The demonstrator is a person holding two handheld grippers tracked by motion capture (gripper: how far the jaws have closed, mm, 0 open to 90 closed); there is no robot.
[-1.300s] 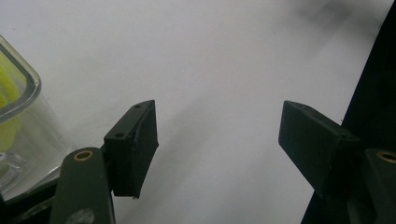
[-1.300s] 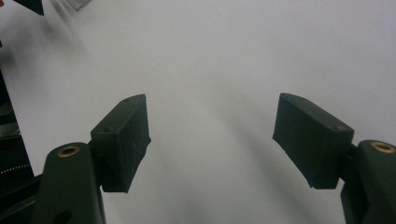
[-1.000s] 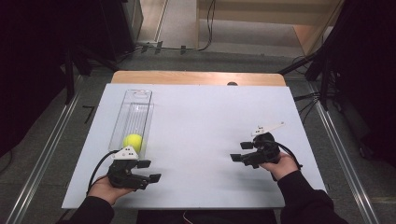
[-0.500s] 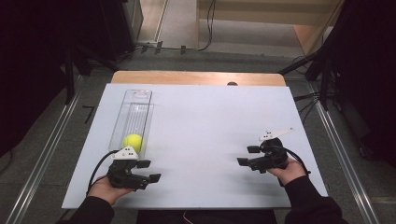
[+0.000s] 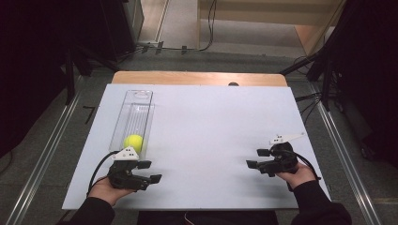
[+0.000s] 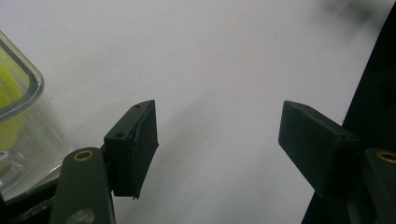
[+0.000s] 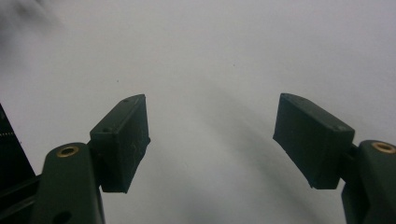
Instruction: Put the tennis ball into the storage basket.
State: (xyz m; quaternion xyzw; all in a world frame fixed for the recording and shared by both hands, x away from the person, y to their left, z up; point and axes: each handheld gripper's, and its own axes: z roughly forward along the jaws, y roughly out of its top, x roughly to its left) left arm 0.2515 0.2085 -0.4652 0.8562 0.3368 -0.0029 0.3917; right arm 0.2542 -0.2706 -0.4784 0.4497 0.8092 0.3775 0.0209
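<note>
High view shows a clear plastic container (image 5: 133,119) — long, narrow and open-topped — lying lengthwise on the white bench (image 5: 211,126) at its left side, running from the far edge toward the person. A yellow-green ball (image 5: 133,142) sits inside the container at its near end. The person's forearms, in dark sleeves, enter from the bottom edge. The left hand (image 5: 104,190) rests low on the bench near the front left corner, holding the left hand-held gripper (image 5: 152,171) with its jaws pointing to the right, just in front of the container's near end; a black cable loops from its rear. The right hand (image 5: 293,174) rests near the front right of the bench, holding the right hand-held gripper (image 5: 257,158) with its jaws pointing left toward the bench centre; the two are well apart. In the left gripper view, the jaws stand wide apart and released, with nothing between them but bare bench — the container's rounded corner and the ball appear at the left edge, beside the left jaw. In the right gripper view, the jaws are likewise spread wide, empty, above plain white surface.
</note>
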